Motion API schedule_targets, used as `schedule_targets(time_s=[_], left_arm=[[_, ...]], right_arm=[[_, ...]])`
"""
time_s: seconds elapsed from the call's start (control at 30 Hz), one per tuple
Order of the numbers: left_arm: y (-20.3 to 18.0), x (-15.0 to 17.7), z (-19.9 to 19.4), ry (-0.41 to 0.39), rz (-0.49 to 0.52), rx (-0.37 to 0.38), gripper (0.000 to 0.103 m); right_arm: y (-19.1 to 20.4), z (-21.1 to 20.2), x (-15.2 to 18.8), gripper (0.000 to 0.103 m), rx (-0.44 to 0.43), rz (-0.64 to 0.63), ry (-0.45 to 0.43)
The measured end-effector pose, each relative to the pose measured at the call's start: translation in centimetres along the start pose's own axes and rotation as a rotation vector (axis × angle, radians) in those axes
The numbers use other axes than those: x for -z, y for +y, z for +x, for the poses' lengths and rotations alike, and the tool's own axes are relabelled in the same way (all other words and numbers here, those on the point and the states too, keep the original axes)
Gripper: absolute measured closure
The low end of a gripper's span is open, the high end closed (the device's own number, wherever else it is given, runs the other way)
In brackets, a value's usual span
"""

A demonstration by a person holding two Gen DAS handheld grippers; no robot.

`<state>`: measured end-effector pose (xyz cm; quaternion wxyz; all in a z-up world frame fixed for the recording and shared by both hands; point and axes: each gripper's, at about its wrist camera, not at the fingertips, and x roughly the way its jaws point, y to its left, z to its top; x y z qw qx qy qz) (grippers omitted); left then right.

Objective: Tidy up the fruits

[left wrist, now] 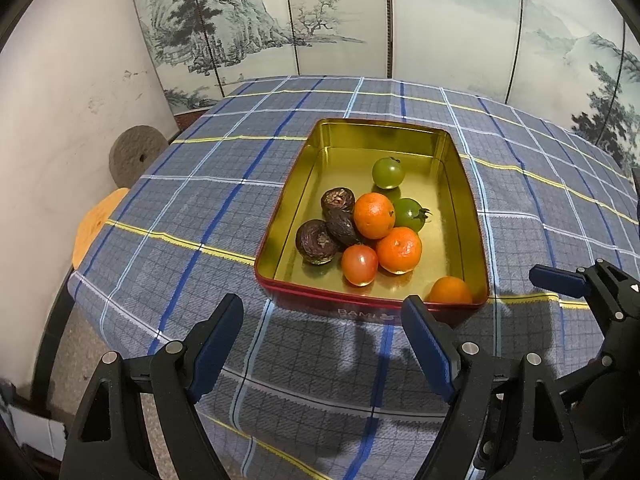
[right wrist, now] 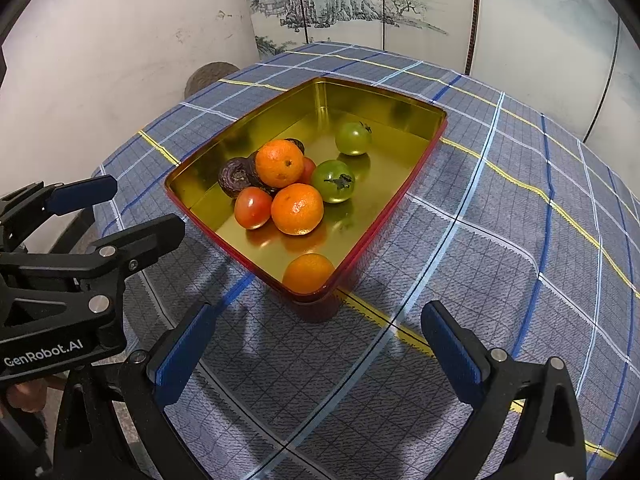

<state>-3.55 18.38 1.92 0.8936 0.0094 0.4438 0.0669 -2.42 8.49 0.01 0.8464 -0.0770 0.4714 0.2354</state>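
A gold-lined tin with red sides (left wrist: pixel 280 208) (right wrist: pixel 400 200) sits on the plaid cloth and holds all the fruit. Inside are three oranges (left wrist: pixel 374 215) (right wrist: pixel 297 208), one of them alone in the near corner (left wrist: pixel 450 290) (right wrist: pixel 308 272). Two green tomatoes (left wrist: pixel 388 173) (right wrist: pixel 333 181), a red tomato (left wrist: pixel 359 265) (right wrist: pixel 253 207) and dark wrinkled passion fruits (left wrist: pixel 318 241) (right wrist: pixel 236 176) lie with them. My left gripper (left wrist: pixel 322 316) stands open just short of the tin's near wall, with nothing between its fingers. My right gripper (right wrist: pixel 320 326) is open too, empty, near the tin's corner.
The blue plaid cloth (left wrist: pixel 200 220) covers a table against a white wall and a painted folding screen (left wrist: pixel 340 16). A round grey stone disc (left wrist: pixel 136 154) and an orange wooden stool edge (left wrist: pixel 96 224) stand off the table's left side.
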Motion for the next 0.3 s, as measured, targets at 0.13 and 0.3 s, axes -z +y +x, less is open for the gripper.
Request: schedule_targets(time_s=[0.13,0.3], left_arm=[[-0.02,-0.01,-0.05,-0.002,0.001,0.005,0.021],[-0.10,-0.07,-0.21,-0.004,0.006,0.012,0.021]], right_arm=[[-0.03,0.03,0.02,0.001,0.000,-0.001,0.000],[-0.01,0.04,0.03,0.001,0.000,-0.001,0.000]])
